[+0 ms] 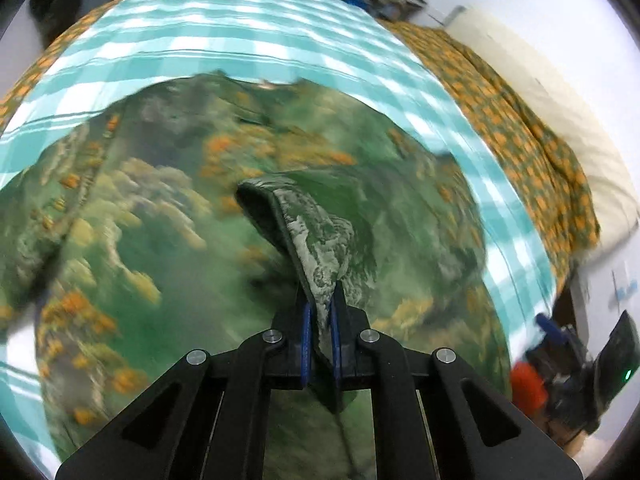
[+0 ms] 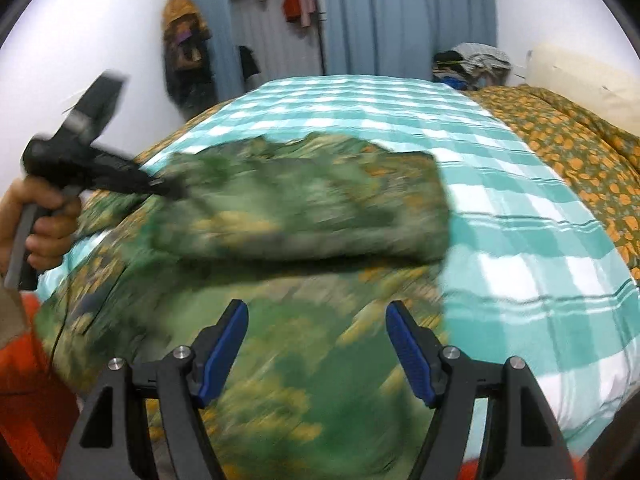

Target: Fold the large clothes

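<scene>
A large green garment with orange and cream flowers (image 1: 168, 208) lies spread on a bed with a teal and white checked sheet (image 1: 224, 36). My left gripper (image 1: 320, 320) is shut on a fold of the garment's edge and holds it lifted above the rest of the cloth. In the right wrist view the left gripper (image 2: 168, 190) carries a lifted flap of the garment (image 2: 312, 208) over the lower layer. My right gripper (image 2: 316, 344) is open and empty, just above the garment's near part (image 2: 304, 380). Both views are blurred by motion.
An orange-and-green patterned blanket (image 2: 580, 148) lies bunched along the bed's right side by a cream pillow (image 2: 580, 76). A pile of clothes (image 2: 472, 62) sits at the bed's far corner. Blue curtains (image 2: 400, 16) and hanging clothes stand behind the bed.
</scene>
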`<state>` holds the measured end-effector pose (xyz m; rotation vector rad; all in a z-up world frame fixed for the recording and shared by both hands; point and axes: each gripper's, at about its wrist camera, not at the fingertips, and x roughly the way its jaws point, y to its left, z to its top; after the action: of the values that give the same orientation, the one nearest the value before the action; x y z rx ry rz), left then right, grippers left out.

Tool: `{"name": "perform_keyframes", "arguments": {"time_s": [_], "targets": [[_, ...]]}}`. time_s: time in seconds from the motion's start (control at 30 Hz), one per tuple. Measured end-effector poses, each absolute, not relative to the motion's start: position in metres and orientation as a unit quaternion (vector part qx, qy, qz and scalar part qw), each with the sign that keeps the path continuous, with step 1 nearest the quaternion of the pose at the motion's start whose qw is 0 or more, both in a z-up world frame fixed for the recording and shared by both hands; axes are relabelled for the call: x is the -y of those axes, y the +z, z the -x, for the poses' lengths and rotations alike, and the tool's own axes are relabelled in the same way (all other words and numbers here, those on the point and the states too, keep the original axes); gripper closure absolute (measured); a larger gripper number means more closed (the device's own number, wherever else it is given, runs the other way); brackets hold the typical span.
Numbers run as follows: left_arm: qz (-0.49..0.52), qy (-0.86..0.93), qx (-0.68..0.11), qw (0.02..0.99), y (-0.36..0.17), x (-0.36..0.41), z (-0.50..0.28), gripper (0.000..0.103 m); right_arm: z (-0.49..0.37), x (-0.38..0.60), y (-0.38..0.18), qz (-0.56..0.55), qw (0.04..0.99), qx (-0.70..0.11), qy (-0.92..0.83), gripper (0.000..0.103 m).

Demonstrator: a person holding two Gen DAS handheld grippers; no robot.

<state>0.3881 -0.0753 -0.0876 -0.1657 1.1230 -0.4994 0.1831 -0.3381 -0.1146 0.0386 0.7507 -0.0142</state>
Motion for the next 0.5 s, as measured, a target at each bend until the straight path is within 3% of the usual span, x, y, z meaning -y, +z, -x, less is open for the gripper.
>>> {"name": "perform_keyframes", "arguments": {"time_s": [0.27, 0.5], "targets": [[0.048, -0.187, -0.543, 0.817, -0.137, 0.062, -0.424, 0.096, -0.32, 0.388, -0.125, -0.025, 0.917, -0.397, -0.026, 0.03], [0.05, -0.181, -0.555, 0.81, -0.171, 0.059, -0.421, 0.095, -0.387, 0.386, -0.203, -0.011, 0.869, -0.495, -0.007, 0.03]]}}
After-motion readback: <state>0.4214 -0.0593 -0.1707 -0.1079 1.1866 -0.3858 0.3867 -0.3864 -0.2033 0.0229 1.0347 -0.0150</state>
